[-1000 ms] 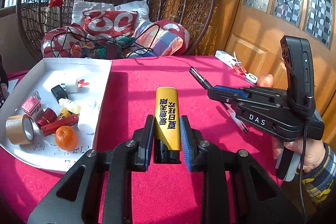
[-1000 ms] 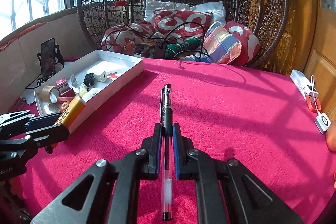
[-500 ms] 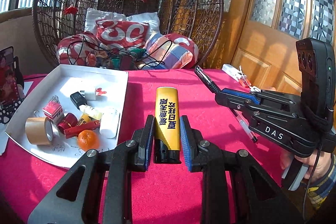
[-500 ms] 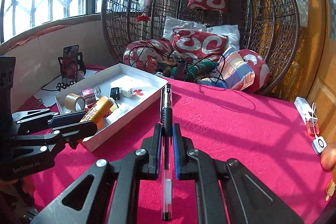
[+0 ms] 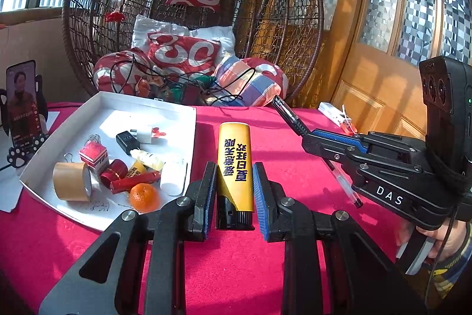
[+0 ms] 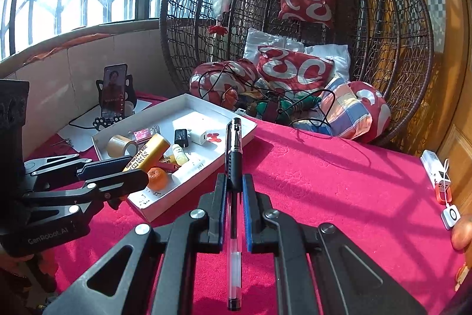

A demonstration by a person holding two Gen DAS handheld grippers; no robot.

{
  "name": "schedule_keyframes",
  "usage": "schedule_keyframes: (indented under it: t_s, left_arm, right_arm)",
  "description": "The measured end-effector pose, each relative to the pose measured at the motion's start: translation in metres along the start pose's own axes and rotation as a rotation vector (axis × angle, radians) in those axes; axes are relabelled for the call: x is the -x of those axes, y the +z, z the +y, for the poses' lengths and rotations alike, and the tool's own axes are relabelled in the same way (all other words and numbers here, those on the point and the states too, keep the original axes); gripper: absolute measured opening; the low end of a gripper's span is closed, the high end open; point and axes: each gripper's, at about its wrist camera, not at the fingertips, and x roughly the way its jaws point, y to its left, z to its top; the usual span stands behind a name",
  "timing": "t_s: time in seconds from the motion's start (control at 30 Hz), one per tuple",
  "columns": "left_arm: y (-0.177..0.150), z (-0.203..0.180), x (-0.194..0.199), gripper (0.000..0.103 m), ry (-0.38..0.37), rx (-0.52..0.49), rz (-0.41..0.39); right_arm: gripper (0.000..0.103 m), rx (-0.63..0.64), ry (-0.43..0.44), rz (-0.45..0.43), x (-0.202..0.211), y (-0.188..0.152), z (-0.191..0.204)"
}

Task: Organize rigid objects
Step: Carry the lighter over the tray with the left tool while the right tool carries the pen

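My left gripper [image 5: 234,173] is shut on a yellow lighter [image 5: 234,164] with dark blue writing and holds it in the air just right of the white tray [image 5: 180,108]. My right gripper [image 6: 234,182] is shut on a black pen [image 6: 234,155] with a clear barrel, held above the red table. In the right wrist view the left gripper [image 6: 126,170] with the lighter [image 6: 147,151] hangs over the tray's [image 6: 236,135] near end. In the left wrist view the right gripper [image 5: 306,135] and pen [image 5: 287,114] are to the right.
The tray holds a tape roll [image 5: 70,180], an orange [image 5: 143,197], a white bottle [image 5: 173,177], chargers and small red items. A phone on a stand [image 5: 22,105] is left of the tray. A wicker egg chair [image 6: 295,49] with cushions stands behind the table. A white power strip [image 6: 436,171] lies far right.
Both grippers have risen and tilted up while still holding the lighter and the pen. In the right wrist view the left gripper with the lighter has moved over the tray's near end.
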Motion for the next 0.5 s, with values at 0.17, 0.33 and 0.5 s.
schedule_keyframes:
  t_s: [0.17, 0.33, 0.5]
  left_arm:
    - [-0.002, 0.007, 0.002, 0.024, 0.005, 0.011, 0.002]
    - [-0.002, 0.013, 0.004, 0.024, 0.015, 0.025, -0.003]
    - [0.001, 0.021, 0.005, 0.024, 0.05, 0.02, -0.006]
  right_arm:
    - [0.008, 0.008, 0.019, -0.004, -0.001, 0.001, 0.008]
    - [0.008, -0.001, 0.044, -0.004, -0.003, 0.003, 0.011]
    - [0.008, -0.022, 0.08, 0.003, -0.009, 0.007, 0.015]
